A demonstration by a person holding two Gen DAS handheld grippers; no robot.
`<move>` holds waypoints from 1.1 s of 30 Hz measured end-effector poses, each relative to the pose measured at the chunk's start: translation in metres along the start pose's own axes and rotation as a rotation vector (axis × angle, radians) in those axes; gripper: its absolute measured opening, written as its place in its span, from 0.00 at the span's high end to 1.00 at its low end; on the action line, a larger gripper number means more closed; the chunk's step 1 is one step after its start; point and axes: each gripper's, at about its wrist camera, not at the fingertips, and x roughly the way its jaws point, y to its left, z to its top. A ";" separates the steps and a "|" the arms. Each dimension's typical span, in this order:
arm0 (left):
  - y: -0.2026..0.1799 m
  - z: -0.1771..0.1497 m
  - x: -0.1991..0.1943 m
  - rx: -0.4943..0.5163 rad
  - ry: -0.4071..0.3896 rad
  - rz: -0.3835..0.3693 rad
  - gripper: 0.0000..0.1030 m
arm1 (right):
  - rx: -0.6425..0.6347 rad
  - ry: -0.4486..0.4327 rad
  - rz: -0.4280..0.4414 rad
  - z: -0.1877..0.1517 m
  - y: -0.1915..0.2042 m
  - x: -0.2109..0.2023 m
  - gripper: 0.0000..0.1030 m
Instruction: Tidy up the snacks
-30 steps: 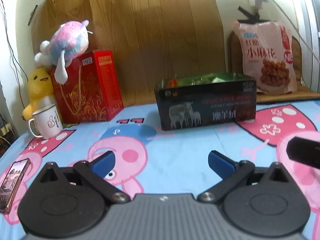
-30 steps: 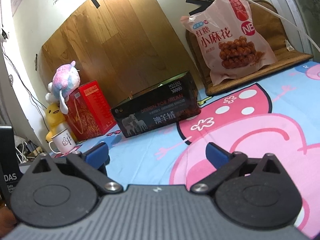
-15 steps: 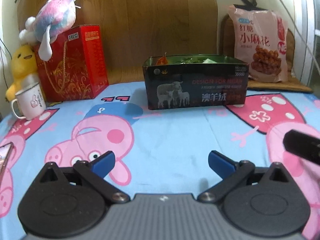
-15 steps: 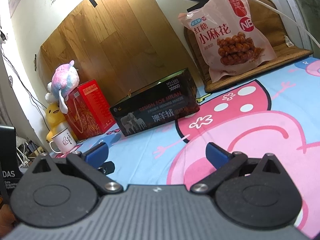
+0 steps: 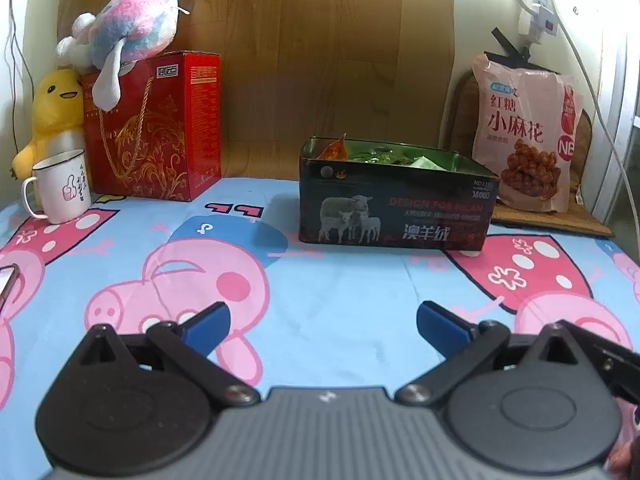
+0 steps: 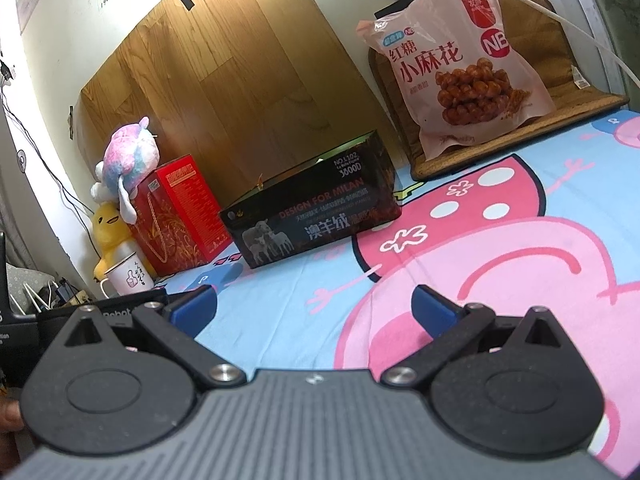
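Both the left gripper (image 5: 322, 322) and right gripper (image 6: 312, 306) hover empty, jaws wide. The snack bag (image 5: 528, 136) leans at the worktop's far right corner; a careless pinch could crush its contents or topple it beside the black box (image 5: 394, 208).

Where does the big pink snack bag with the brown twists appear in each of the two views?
Left wrist view: the pink snack bag stands at the far right, leaning against the wall on a brown mat.
Right wrist view: the bag is at the upper right, large.
Shared landmark: the dark tin box with sheep on it lies left of the bag in both.
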 end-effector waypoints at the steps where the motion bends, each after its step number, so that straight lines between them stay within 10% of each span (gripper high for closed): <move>1: 0.000 0.001 0.001 0.010 0.009 0.003 0.00 | 0.000 0.001 0.001 0.000 0.000 0.000 0.00; 33: 0.003 0.000 0.011 0.031 0.045 0.146 0.00 | -0.004 0.008 0.005 0.000 0.000 0.001 0.00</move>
